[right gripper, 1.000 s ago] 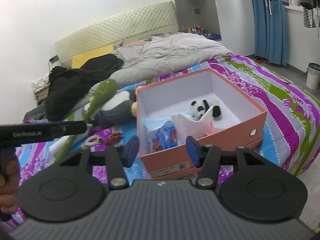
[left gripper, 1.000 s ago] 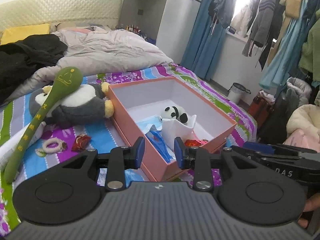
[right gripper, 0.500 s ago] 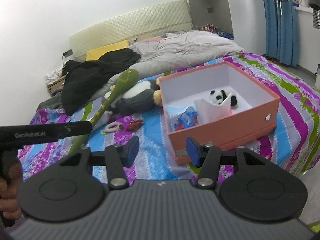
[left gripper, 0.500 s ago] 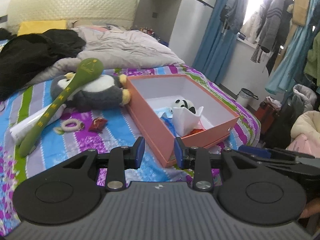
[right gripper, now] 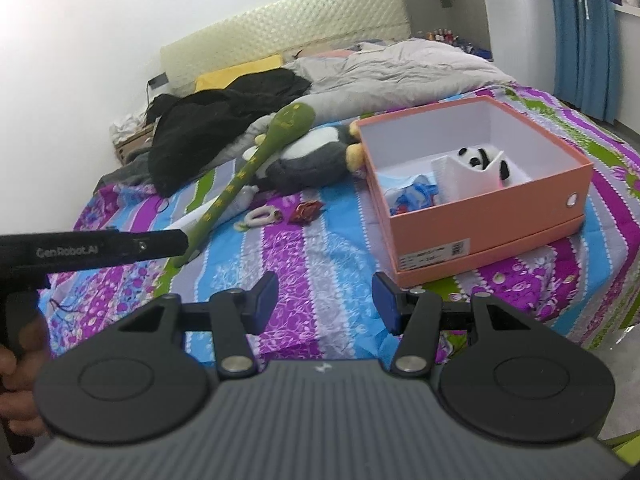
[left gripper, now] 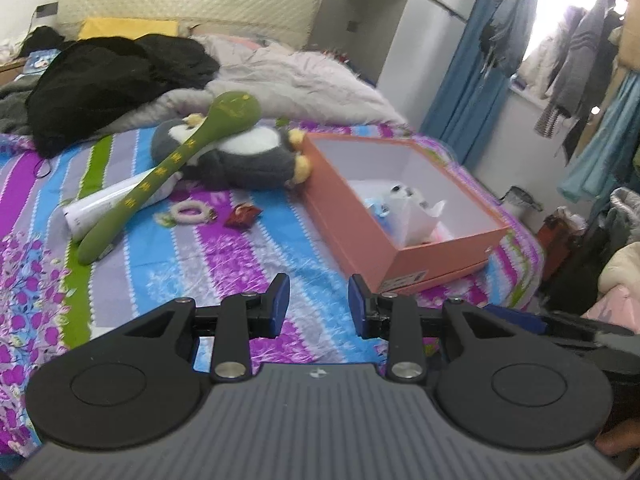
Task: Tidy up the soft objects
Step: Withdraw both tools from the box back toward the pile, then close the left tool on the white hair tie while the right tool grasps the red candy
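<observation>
An open orange box sits on the striped bedspread and holds a small panda toy, a white pouch and blue items. Left of it lies a grey-and-white penguin plush with a long green soft club across it. A white ring toy and a red wrapper lie on the cover in front of the plush. My left gripper and right gripper both hover open over the bedspread, nothing between their fingers, well short of the box.
A black garment pile and a grey duvet cover the far half of the bed. A white tube lies under the club. Clothes hang at the right, with a bin on the floor beside blue curtains.
Both grippers have drawn back from the box and shifted sideways; the box now sits farther off and to the right, and more of the bedspread shows. Openings are unchanged.
</observation>
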The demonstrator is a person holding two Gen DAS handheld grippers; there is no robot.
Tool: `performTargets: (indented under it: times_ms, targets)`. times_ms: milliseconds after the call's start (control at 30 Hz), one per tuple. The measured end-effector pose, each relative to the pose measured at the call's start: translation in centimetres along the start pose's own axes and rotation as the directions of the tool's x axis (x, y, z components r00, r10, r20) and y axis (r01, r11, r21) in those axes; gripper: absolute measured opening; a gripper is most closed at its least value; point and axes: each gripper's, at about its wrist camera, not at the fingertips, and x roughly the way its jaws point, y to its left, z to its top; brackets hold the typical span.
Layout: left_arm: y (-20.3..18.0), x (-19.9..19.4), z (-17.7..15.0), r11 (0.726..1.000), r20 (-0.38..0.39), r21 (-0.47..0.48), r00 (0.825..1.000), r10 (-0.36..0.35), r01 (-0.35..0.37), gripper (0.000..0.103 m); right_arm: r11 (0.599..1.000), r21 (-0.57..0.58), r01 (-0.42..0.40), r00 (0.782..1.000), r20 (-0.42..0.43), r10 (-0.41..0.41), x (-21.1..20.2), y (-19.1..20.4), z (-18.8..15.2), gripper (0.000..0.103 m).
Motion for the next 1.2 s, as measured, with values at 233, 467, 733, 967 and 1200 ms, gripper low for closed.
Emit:
performTargets:
  times_ms: [233,467,733,967,1200]
  targets:
    - [1.7,2.8,0.2,0.999,-0.048,-0.024,0.998,0.032,-0.033,0.037,1.000,-0.007,0.017,0.999,-0.038,-0.018,2.5,-0.1,0.1,0.055]
    - [3.5,6.8,1.5,0.998,-0.091,-0.031,0.994,0.057,-0.060,0.037,0.999,-0.026,0.020,0.996,-0.090,-0.023,6.6,0.3,0.4,0.055]
    - [6.9,12.0,3.1,0.991,-0.134,-0.067,0.985,0.104,-0.114,0.037,0.998,-0.068,-0.006,0.990,-0.139,-0.003,12.6,1.7,1.8,0.055]
    - [10.5,17.2,4.4,0.984,-0.171,-0.083,0.975,0.143,-0.159,0.037,0.997,-0.079,-0.017,0.988,-0.152,0.004,18.6,2.4,3.6,0.055]
    - [13.5,23.1,5.6,0.978,-0.191,-0.050,0.963,0.189,-0.202,0.037,0.999,0.005,-0.032,0.985,-0.172,0.032,25.0,1.8,5.7,0.055]
